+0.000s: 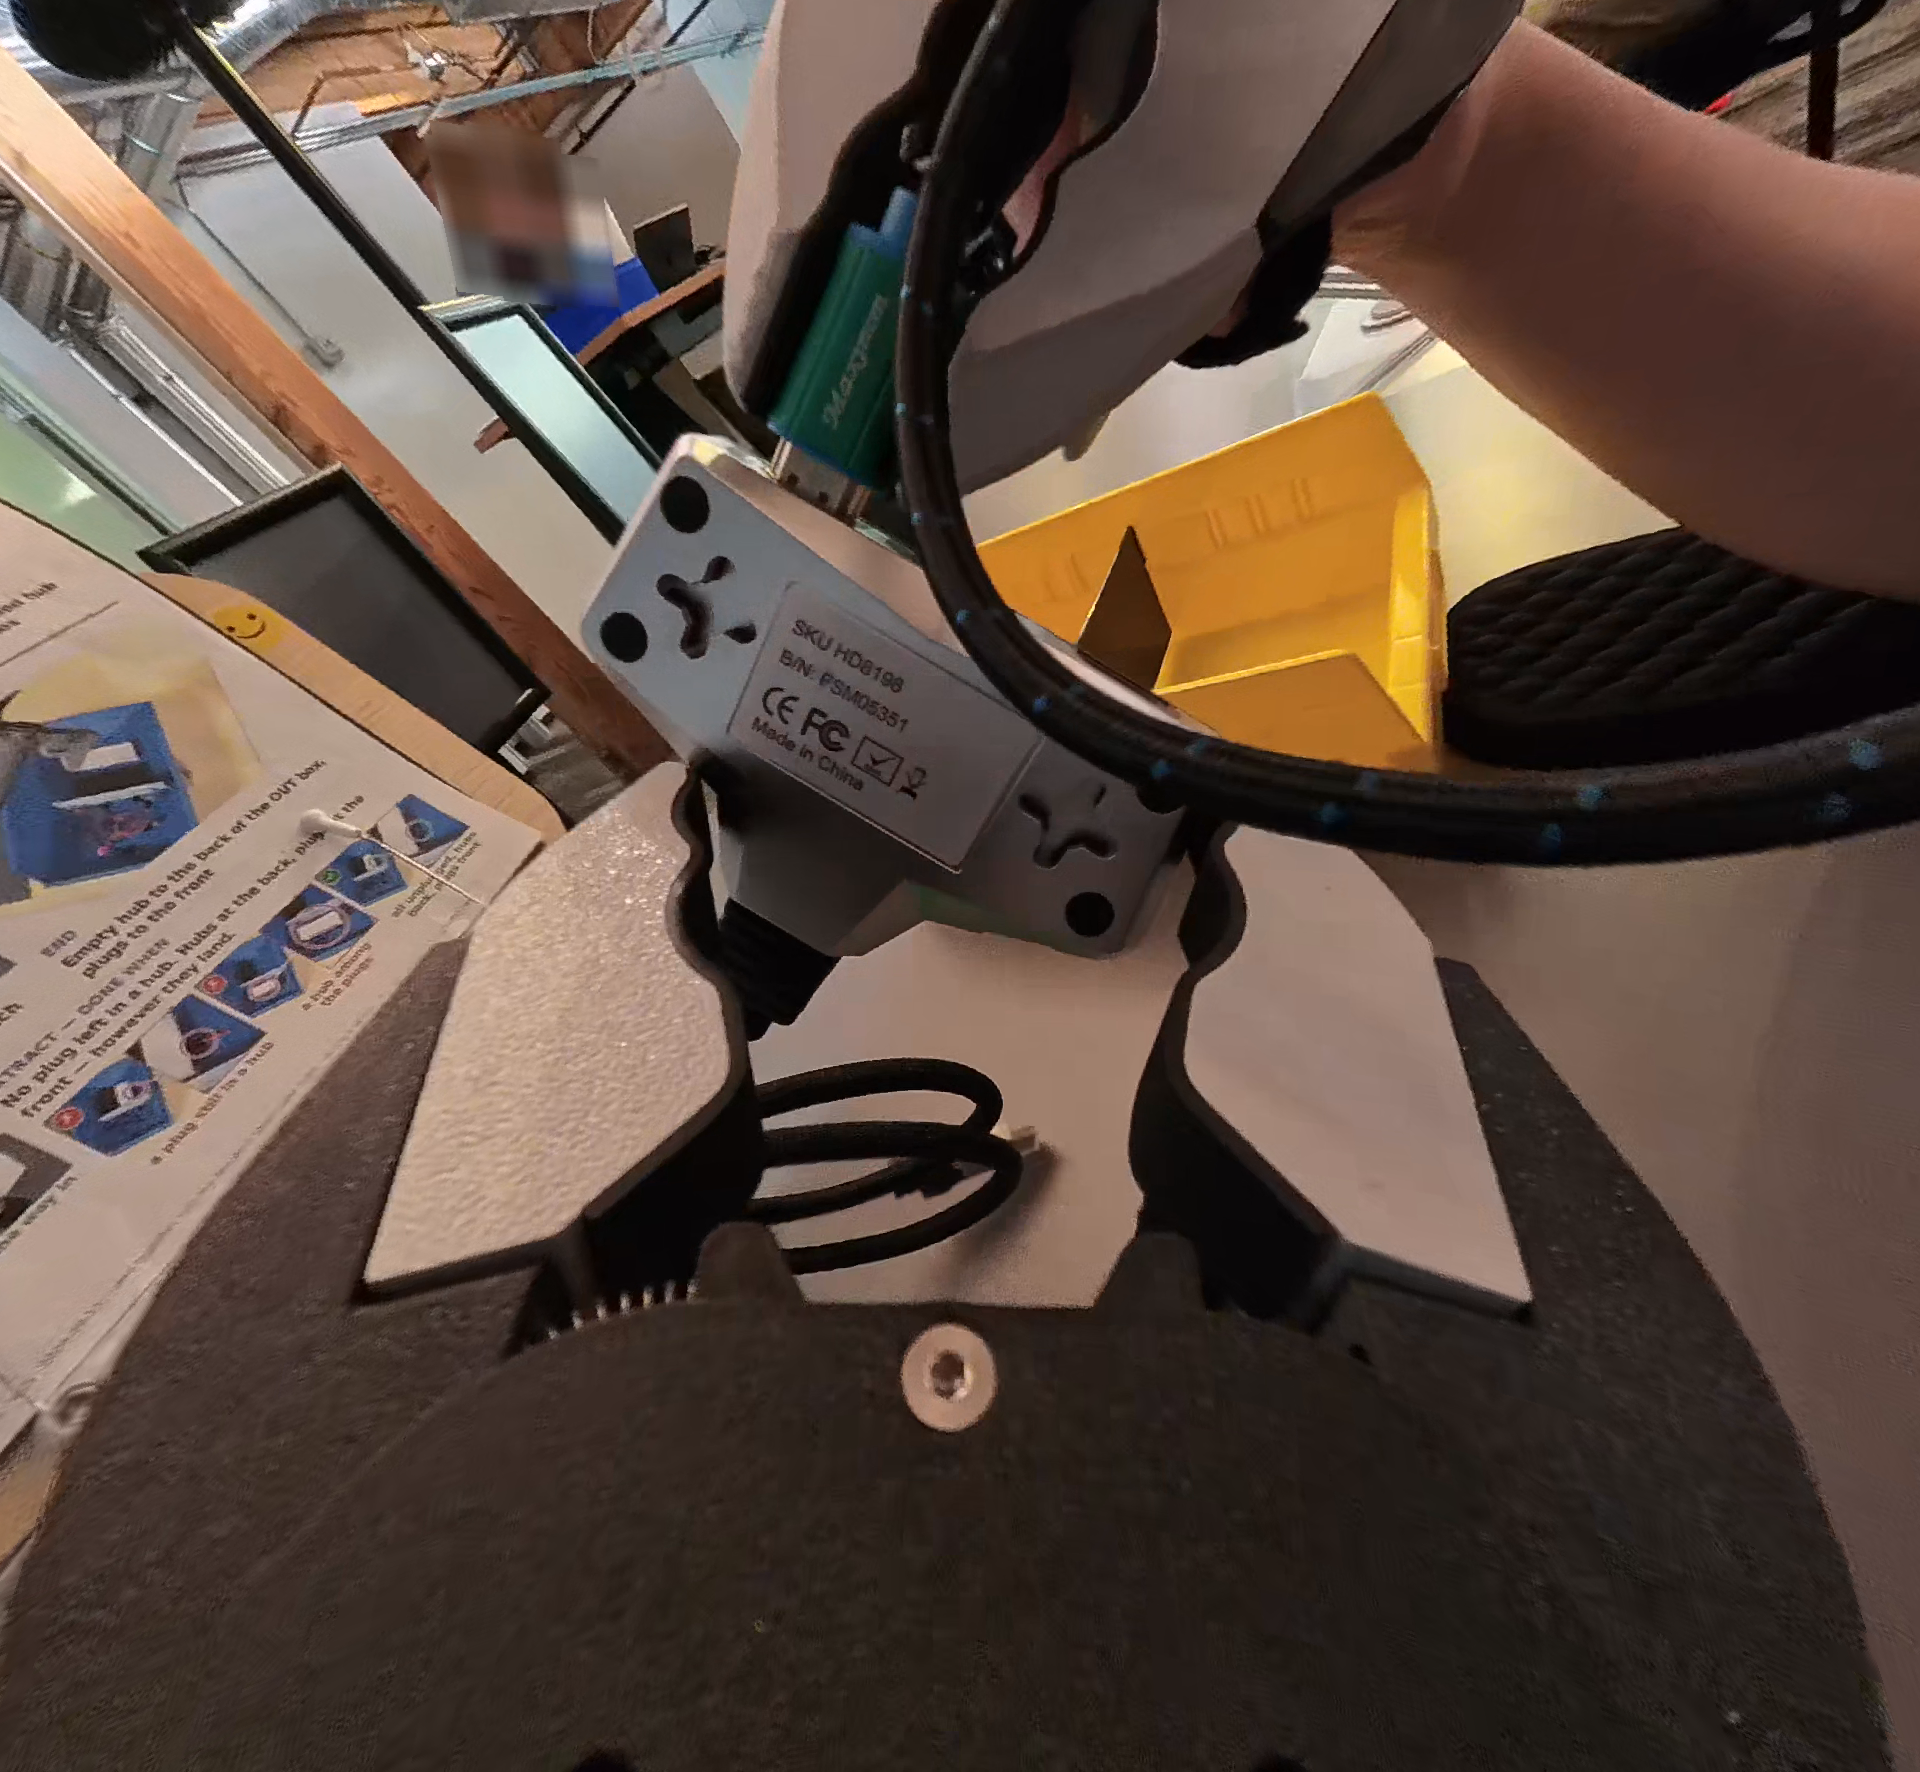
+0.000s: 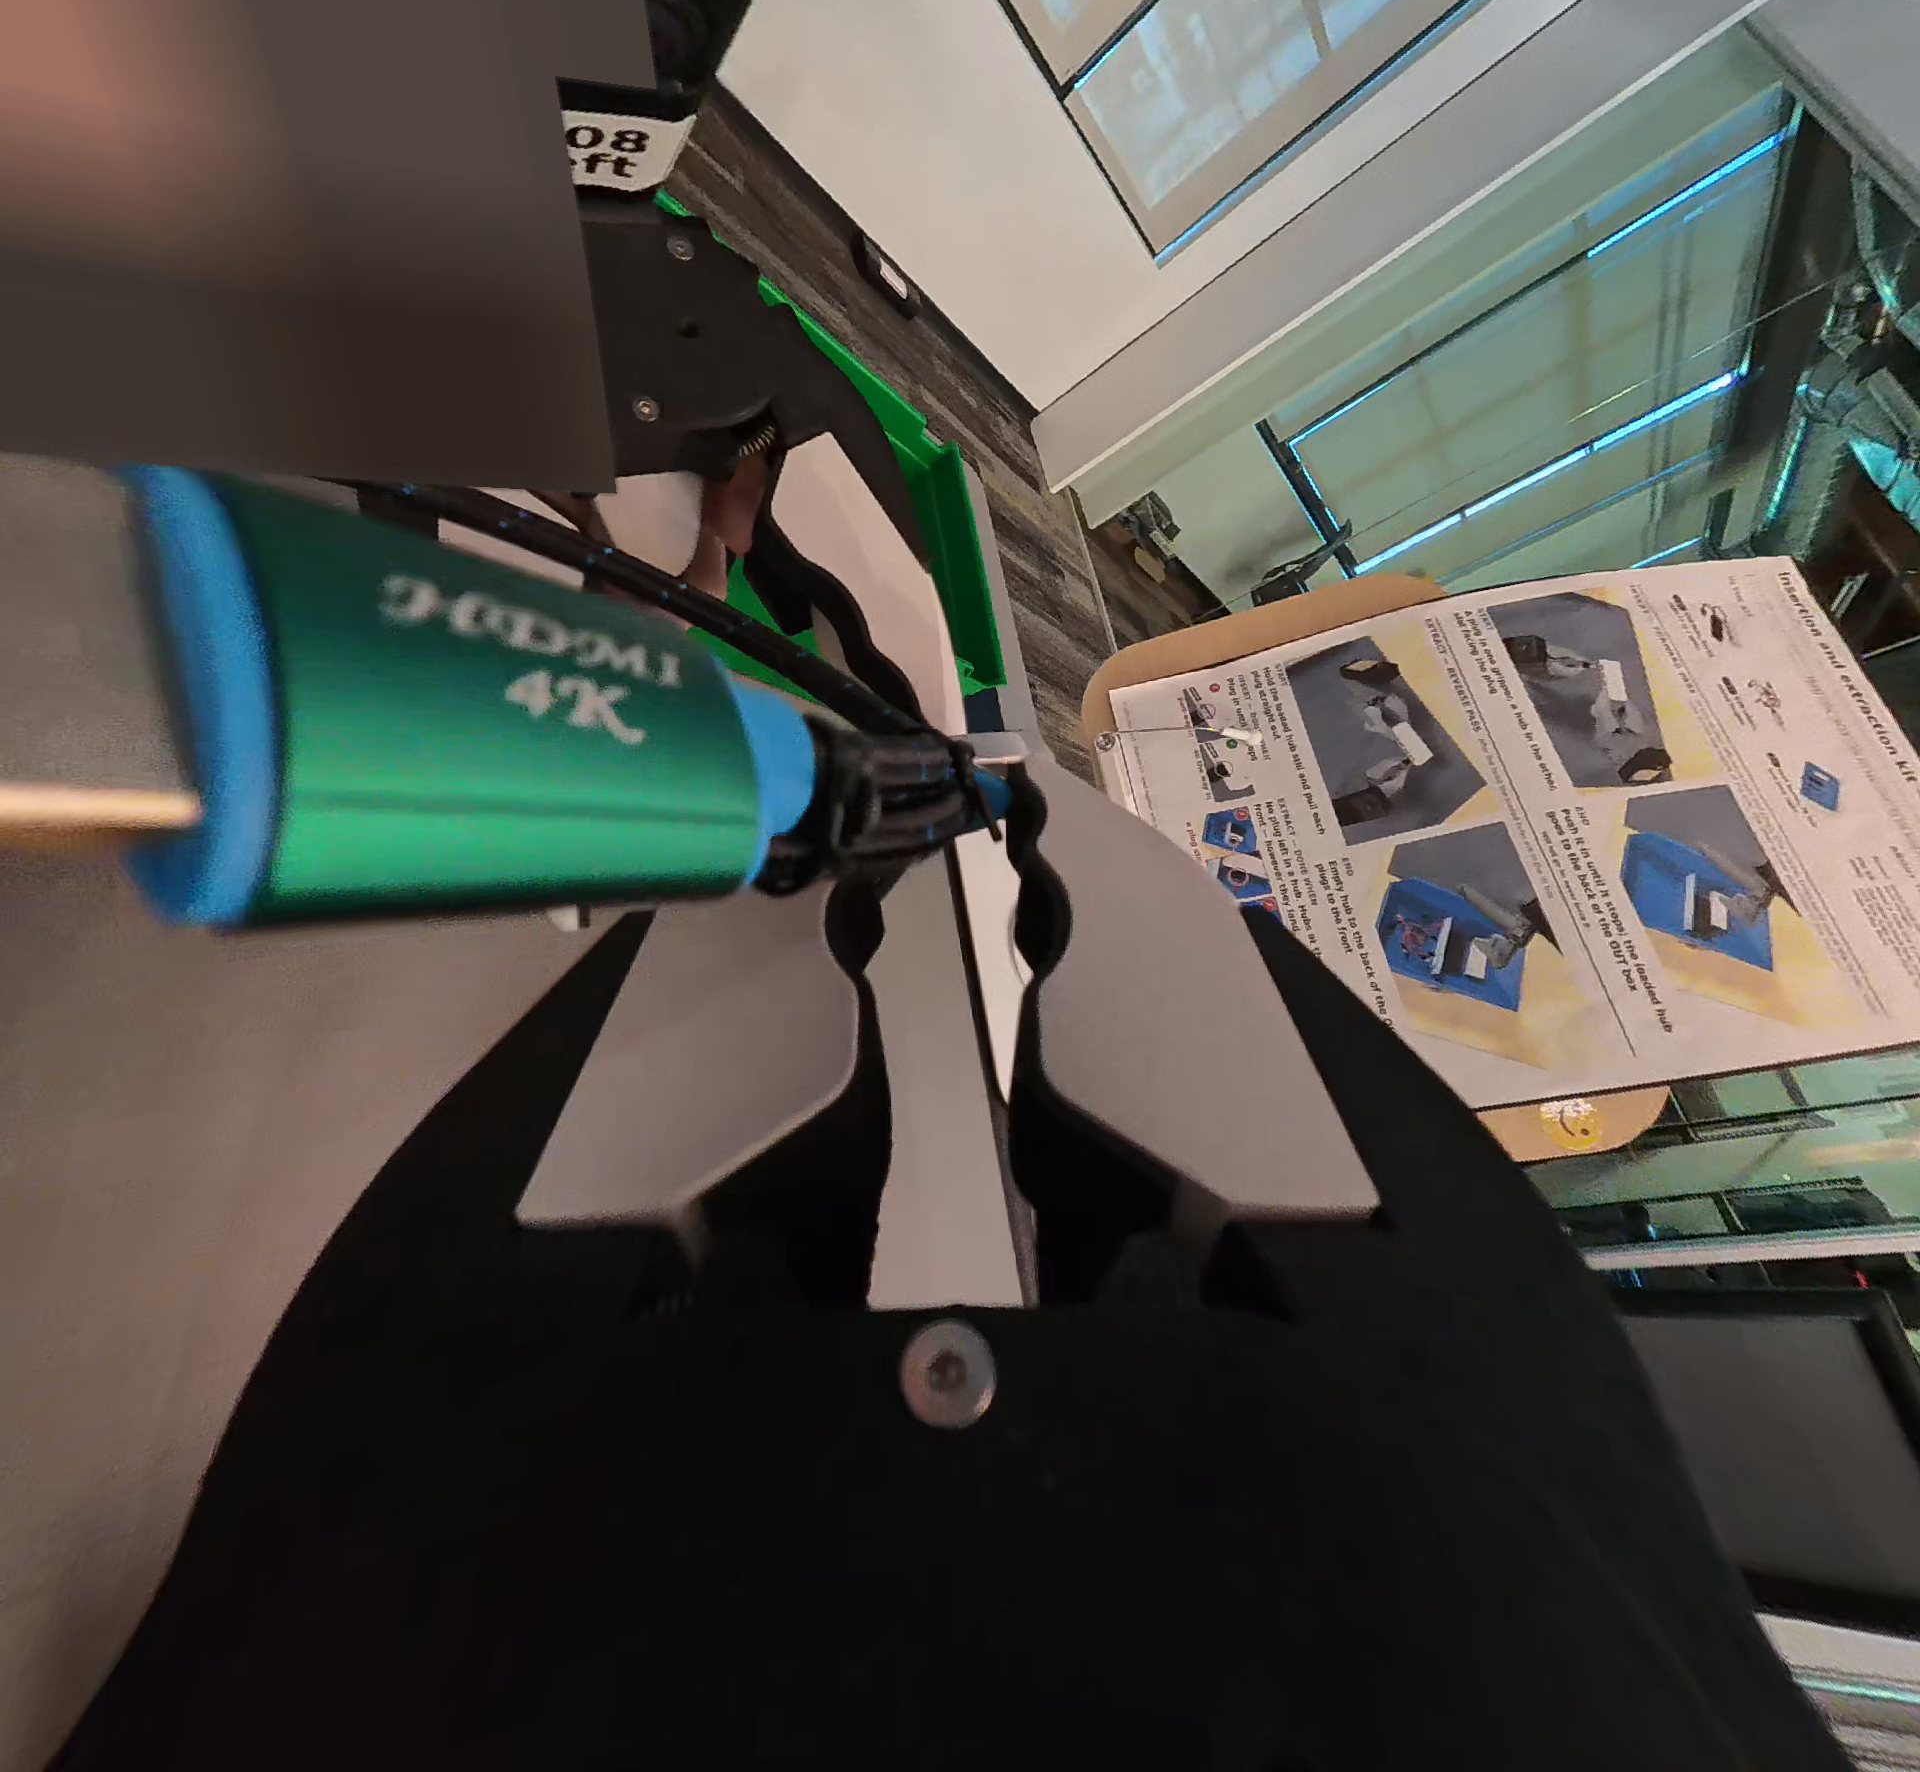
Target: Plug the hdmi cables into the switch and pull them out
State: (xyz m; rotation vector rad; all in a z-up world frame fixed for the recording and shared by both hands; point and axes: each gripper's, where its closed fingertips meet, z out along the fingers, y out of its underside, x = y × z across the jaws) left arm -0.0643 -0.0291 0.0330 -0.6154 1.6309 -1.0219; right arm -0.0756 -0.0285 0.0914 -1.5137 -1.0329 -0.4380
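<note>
The switch (image 1: 883, 746) sits clenched in my left jaws; my right jaws grasp the green plug (image 1: 847, 361) at its port. I'd push straight, no twisting.

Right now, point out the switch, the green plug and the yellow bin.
switch (image 1: 873, 735): left wrist view, on its labelled grey face.
green plug (image 2: 499, 714): right wrist view, on its green metal shell.
yellow bin (image 1: 1299, 579): left wrist view, on its inner wall.
</note>
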